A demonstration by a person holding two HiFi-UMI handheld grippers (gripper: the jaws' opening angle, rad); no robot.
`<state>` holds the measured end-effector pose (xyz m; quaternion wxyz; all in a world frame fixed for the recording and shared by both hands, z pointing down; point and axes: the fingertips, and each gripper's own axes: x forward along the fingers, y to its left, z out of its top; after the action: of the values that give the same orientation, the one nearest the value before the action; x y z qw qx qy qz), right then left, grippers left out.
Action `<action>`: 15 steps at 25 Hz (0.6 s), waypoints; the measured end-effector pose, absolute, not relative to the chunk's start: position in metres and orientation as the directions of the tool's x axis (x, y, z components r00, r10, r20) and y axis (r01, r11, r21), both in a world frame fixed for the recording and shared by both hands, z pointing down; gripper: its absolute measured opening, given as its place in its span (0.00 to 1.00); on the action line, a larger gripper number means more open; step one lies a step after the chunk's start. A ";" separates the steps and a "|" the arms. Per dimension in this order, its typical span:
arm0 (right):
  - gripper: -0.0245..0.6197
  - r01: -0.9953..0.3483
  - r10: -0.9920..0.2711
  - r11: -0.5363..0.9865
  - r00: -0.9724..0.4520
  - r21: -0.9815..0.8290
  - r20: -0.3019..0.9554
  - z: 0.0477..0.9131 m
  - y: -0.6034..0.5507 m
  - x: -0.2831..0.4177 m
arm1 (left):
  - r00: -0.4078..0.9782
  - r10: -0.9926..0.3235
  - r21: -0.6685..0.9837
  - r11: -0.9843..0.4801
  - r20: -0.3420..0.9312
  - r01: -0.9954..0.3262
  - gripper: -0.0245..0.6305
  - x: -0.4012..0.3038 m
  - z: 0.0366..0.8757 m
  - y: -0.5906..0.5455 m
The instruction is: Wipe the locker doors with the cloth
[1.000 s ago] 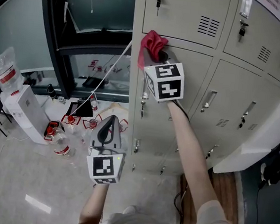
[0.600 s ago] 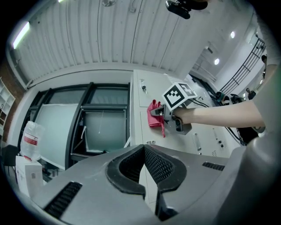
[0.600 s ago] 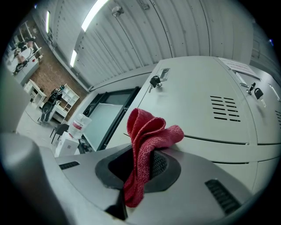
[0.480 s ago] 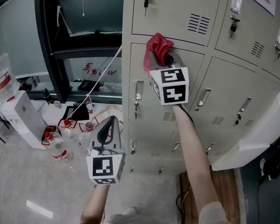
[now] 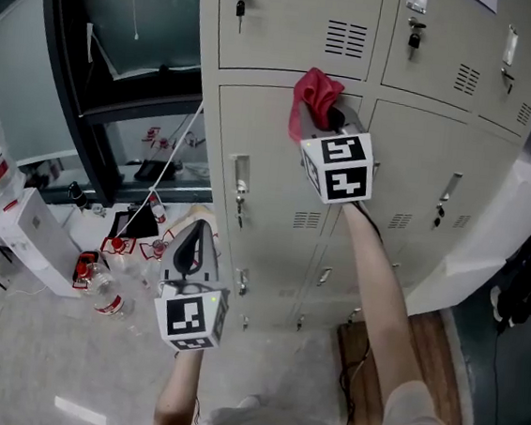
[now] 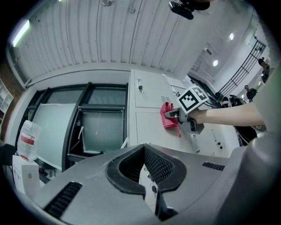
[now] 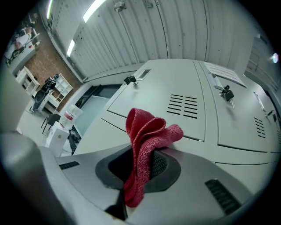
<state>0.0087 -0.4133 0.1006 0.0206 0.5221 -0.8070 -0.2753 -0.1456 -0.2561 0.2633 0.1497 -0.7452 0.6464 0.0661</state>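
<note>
A red cloth [image 5: 312, 99] is bunched in my right gripper [image 5: 330, 119], which is shut on it and holds it against the top edge of a grey locker door [image 5: 279, 171]. In the right gripper view the cloth [image 7: 145, 149] stands up between the jaws, in front of the upper locker door [image 7: 175, 92] with its vent slots. My left gripper [image 5: 191, 241] hangs low, away from the lockers, its jaws closed with nothing between them. The left gripper view shows the cloth [image 6: 168, 120] and the right gripper [image 6: 178, 115] on the lockers in the distance.
Grey lockers [image 5: 444, 131] with handles and keys fill the upper right. A dark-framed window [image 5: 121, 60] stands to the left. Water bottles [image 5: 106, 294] and a white box [image 5: 33, 230] lie on the floor at lower left. A white panel [image 5: 490, 230] leans at the right.
The right gripper with the cloth has slid rightward along the top of the locker door. The left gripper has stayed low and shut.
</note>
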 end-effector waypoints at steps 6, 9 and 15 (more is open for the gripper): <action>0.08 -0.835 -0.880 0.251 -0.407 0.489 -0.243 0.104 -0.416 0.042 | 0.155 -0.946 -0.141 -0.118 -0.286 -0.983 0.06 -0.142 0.264 -0.263; 0.08 -0.843 -0.893 0.227 -0.381 0.488 -0.241 0.104 -0.419 0.059 | 0.158 -0.946 -0.146 -0.120 -0.284 -0.982 0.06 -0.142 0.264 -0.265; 0.08 -0.863 -0.924 0.155 -0.299 0.480 -0.240 0.106 -0.422 0.102 | 0.156 -0.946 -0.142 -0.119 -0.284 -0.983 0.06 -0.144 0.264 -0.268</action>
<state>0.1017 -0.4220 0.1057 0.0550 0.5895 -0.7578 -0.2741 -0.1443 -0.2676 0.2640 0.1485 -0.7455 0.6469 0.0616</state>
